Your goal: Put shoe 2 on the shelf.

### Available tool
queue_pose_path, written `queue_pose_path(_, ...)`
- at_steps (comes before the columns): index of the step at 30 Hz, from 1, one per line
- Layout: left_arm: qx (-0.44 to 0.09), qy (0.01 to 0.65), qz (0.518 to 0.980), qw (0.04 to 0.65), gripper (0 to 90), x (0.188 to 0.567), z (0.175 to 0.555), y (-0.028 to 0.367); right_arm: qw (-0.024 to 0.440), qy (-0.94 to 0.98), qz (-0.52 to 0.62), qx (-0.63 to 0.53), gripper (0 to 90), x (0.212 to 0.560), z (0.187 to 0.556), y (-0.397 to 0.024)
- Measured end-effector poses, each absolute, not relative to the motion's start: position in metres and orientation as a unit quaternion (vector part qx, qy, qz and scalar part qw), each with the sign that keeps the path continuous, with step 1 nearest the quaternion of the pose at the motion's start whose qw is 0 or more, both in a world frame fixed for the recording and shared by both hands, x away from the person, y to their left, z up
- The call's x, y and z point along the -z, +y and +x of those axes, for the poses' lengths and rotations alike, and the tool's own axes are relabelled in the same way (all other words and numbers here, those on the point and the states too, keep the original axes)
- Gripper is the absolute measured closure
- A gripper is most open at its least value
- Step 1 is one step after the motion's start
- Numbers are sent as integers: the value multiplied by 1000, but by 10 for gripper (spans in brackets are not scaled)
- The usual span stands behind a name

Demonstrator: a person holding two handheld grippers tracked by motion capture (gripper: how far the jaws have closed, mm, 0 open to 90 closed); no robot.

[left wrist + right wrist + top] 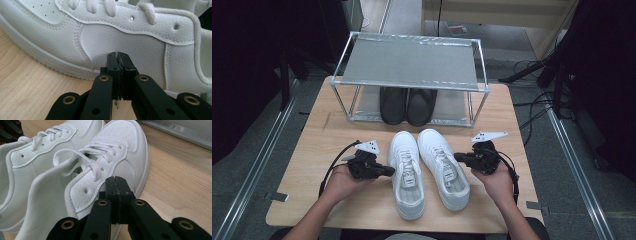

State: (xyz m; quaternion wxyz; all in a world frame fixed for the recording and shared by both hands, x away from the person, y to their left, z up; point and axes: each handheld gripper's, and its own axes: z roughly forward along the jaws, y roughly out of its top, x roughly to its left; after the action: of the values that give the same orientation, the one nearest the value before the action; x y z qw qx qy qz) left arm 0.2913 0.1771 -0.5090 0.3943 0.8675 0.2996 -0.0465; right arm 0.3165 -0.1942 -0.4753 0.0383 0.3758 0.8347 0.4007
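2 white sneakers (428, 170) lie between both grippers' closed fingers (117, 72).

No legible text, label, brand, number or sign.

The pair of white sneakers (428, 170), near the desk's front edge, shows plain leather panels, stitching and laces without a readable mark in the high view or in either gripper view. The pair of black shoes (407, 105) on the lower shelf of the metal shoe rack (409, 62), at the desk's far edge, carries no lettering that can be made out. A small reddish item on the floor (457, 28) beyond the rack is too small and blurred to read.
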Motion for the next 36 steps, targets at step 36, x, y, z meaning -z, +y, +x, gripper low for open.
queue_pose_path(36, 77, 303, 849, 425, 868, 516, 283, 134, 59, 809, 405, -421, 861, 476, 344, -200)
